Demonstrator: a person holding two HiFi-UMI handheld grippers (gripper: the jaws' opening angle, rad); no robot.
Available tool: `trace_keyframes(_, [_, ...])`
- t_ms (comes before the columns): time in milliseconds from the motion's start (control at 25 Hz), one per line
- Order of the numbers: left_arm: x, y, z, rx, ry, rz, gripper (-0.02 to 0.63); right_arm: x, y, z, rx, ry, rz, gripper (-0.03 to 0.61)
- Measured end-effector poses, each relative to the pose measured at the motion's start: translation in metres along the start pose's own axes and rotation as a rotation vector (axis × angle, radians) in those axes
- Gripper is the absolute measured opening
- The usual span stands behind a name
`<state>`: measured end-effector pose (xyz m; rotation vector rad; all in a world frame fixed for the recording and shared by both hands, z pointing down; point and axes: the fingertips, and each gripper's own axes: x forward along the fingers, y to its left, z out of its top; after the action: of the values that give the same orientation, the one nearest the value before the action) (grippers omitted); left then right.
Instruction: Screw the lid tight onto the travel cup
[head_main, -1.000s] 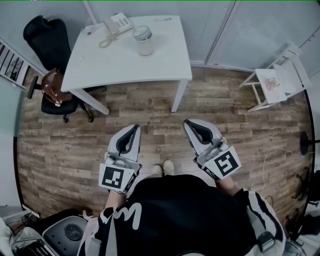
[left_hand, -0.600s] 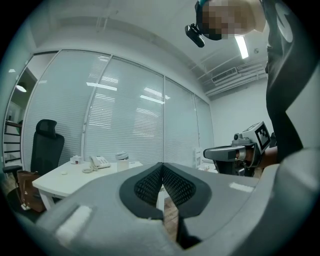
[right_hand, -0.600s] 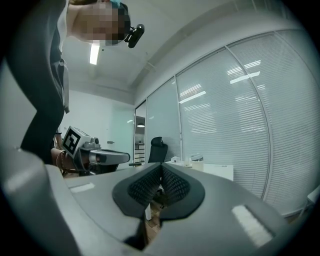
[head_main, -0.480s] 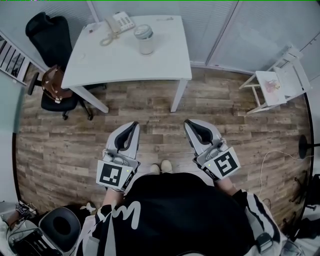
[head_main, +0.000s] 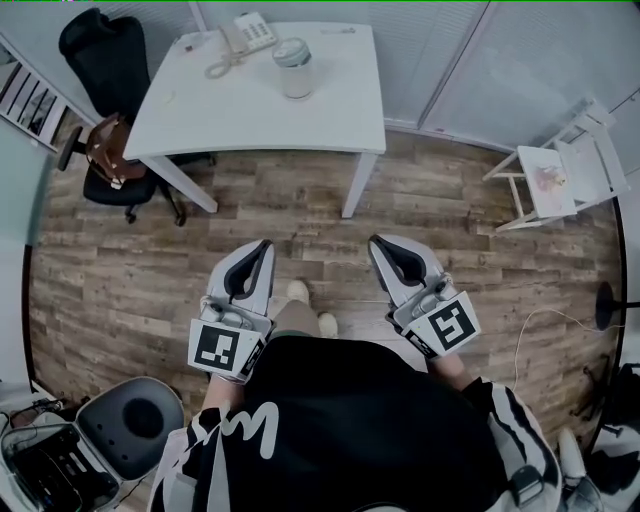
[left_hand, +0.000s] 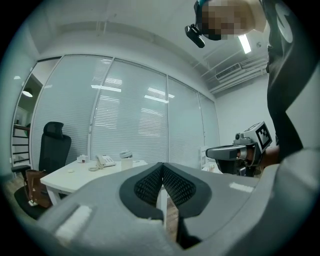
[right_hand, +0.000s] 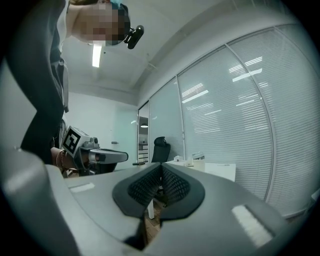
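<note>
A pale travel cup (head_main: 295, 68) with a grey lid on top stands on the white table (head_main: 300, 120) at the far end of the head view; it also shows small in the left gripper view, the cup (left_hand: 126, 159). My left gripper (head_main: 263, 246) and right gripper (head_main: 375, 243) hang over the wooden floor near the person's body, well short of the table. Both are shut with nothing between their pads. In the left gripper view the right gripper (left_hand: 210, 151) shows at the right; in the right gripper view the left gripper (right_hand: 131, 157) shows at the left.
A desk phone (head_main: 247, 33) lies on the table beside the cup. A black office chair (head_main: 100, 60) stands left of the table, with a brown bag (head_main: 105, 160) by it. A white folding stand (head_main: 560, 170) is at the right. An open case (head_main: 130, 425) sits at lower left.
The person has stepped forward; the table and cup sit slightly higher and to the right in the head view. One foot is now ahead. Both grippers stay shut and empty.
</note>
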<state>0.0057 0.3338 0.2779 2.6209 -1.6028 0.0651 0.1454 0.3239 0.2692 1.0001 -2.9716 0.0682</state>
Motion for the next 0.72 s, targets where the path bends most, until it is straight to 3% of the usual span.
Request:
trace_keyframes(160, [-0.007,-0.001,-0.005,-0.004,-0.003,0.029,0.002,-0.006,0.004,-0.004,0.003,-0.002,0.011,-0.003])
trace_keyframes(720, [0.027,0.021,-0.007,0.001,-0.021,0.012,0.001,0.014,-0.024,-0.004,-0.024,0.012,-0.009,-0.003])
